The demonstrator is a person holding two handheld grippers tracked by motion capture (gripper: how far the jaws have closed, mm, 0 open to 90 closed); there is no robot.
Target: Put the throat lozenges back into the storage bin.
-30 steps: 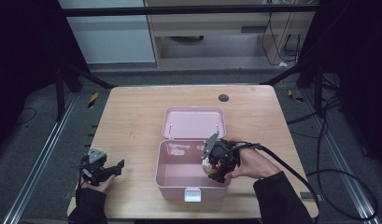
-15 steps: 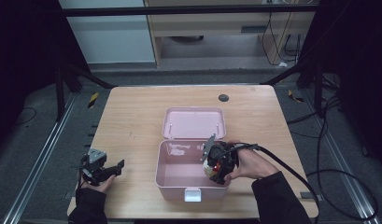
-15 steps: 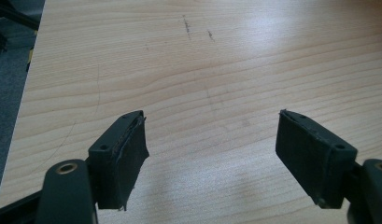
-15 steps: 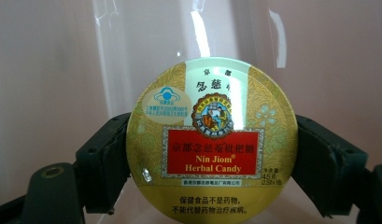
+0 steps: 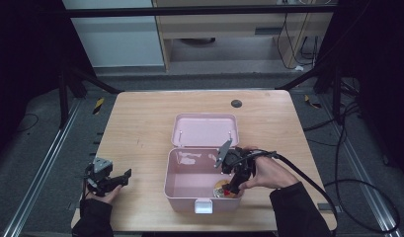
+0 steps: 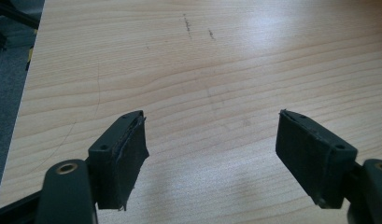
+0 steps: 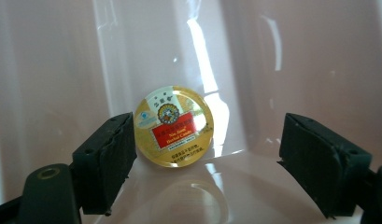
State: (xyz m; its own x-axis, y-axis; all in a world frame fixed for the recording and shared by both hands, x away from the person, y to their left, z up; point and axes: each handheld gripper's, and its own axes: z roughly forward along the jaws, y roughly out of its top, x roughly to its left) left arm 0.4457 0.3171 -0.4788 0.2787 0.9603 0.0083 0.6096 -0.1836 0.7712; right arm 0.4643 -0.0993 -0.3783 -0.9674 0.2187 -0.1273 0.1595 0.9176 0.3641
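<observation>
Pink box [image 5: 182,185] holds round tin [image 7: 173,126], label facing claw [image 7: 205,163]

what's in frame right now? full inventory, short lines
table: 1, light wood, centre of the high view
box: 1, pink, lid open and lying back, near the table's front edge
round tin: 1, gold with a red label, inside the box at its front right
dark round spot: 1, on the table's far side
left hand-held gripper: 1, black, open over bare table at front left
right hand-held gripper: 1, black, open, inside the box, the tin beside one jaw
</observation>
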